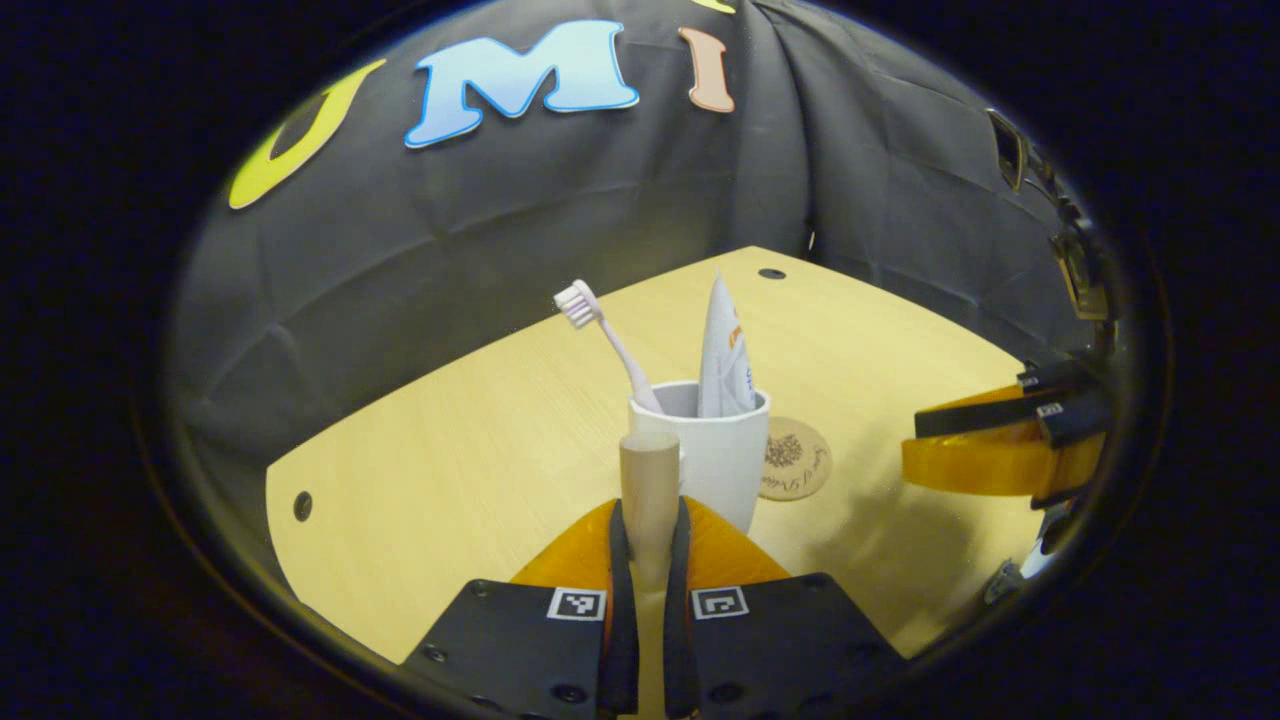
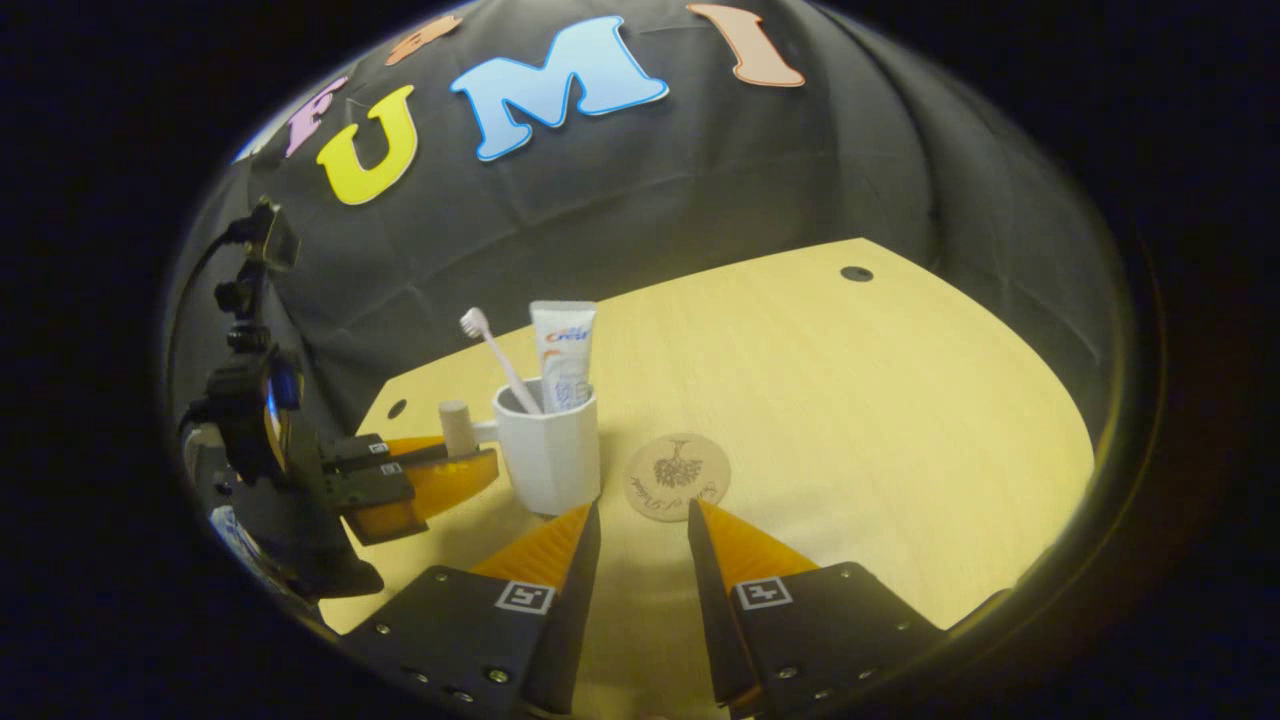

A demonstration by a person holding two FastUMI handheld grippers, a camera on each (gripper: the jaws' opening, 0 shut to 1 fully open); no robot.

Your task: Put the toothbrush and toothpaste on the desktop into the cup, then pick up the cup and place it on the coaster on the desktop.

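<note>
A white cup (image 1: 722,450) (image 2: 550,450) stands on the wooden desktop (image 1: 450,480) with a toothbrush (image 1: 605,340) (image 2: 495,365) and a toothpaste tube (image 1: 724,355) (image 2: 564,350) upright inside it. The cup has a wooden handle (image 1: 650,500) (image 2: 458,425). My left gripper (image 1: 648,530) (image 2: 455,462) is shut on that handle. A round cork coaster (image 1: 795,458) (image 2: 678,476) lies just to the right of the cup. My right gripper (image 2: 642,520) (image 1: 985,445) hovers open in front of the cup and coaster, holding nothing.
The desktop (image 2: 880,430) has small round holes near its corners (image 1: 772,273) (image 1: 302,505) (image 2: 856,273). Black cloth wall stands close behind the desk. A camera rig (image 2: 250,390) rides on the left gripper at the left edge of the right gripper view.
</note>
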